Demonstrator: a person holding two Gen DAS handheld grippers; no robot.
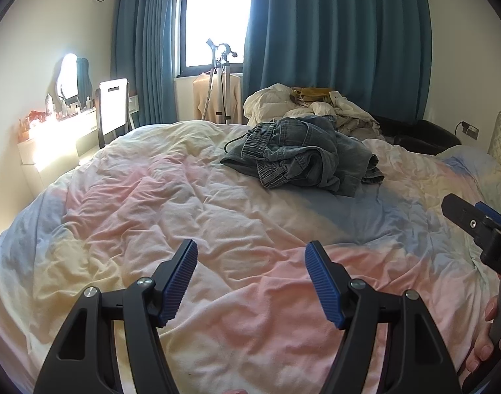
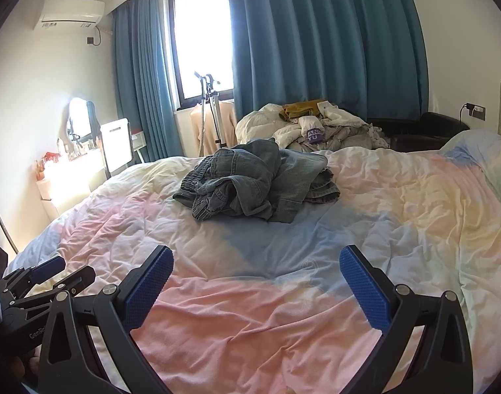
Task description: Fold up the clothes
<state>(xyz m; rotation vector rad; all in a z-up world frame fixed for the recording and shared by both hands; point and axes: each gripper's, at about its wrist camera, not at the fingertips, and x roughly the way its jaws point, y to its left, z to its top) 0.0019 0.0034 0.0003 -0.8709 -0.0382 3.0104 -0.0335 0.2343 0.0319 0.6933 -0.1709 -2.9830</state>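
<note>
Left gripper (image 1: 251, 271) nearest, jaws apart, nothing between the blue pads, hovering over the pastel duvet (image 1: 184, 203). Right gripper (image 2: 256, 275) same story: jaws spread wide, empty, above the pink patch of duvet. Both tilt down toward the bed. A hand (image 1: 487, 344) shows at the right edge of the left view, wrapped round the other tool's handle.

Mid-bed: the task's thing, a crumpled heap of denim clothes (image 2: 250, 184), lying on the duvet well ahead of both grippers, nothing touching it. Elastic waistband sits on the heap's left side; looks like more than one piece bunched together, can't tell how many.

Step in hand, my read: reach and pick. Go for the waistband, it's the clearest edge; pinch one layer only, lift to shake it loose from the rest, then lay it flat on open duvet nearer in before folding. Risk: grabbing duvet along with denim.

Farther back: a pale laundry pile (image 2: 316, 128) past the bed's far edge, teal curtains (image 2: 316, 49), window (image 2: 201, 42).
</note>
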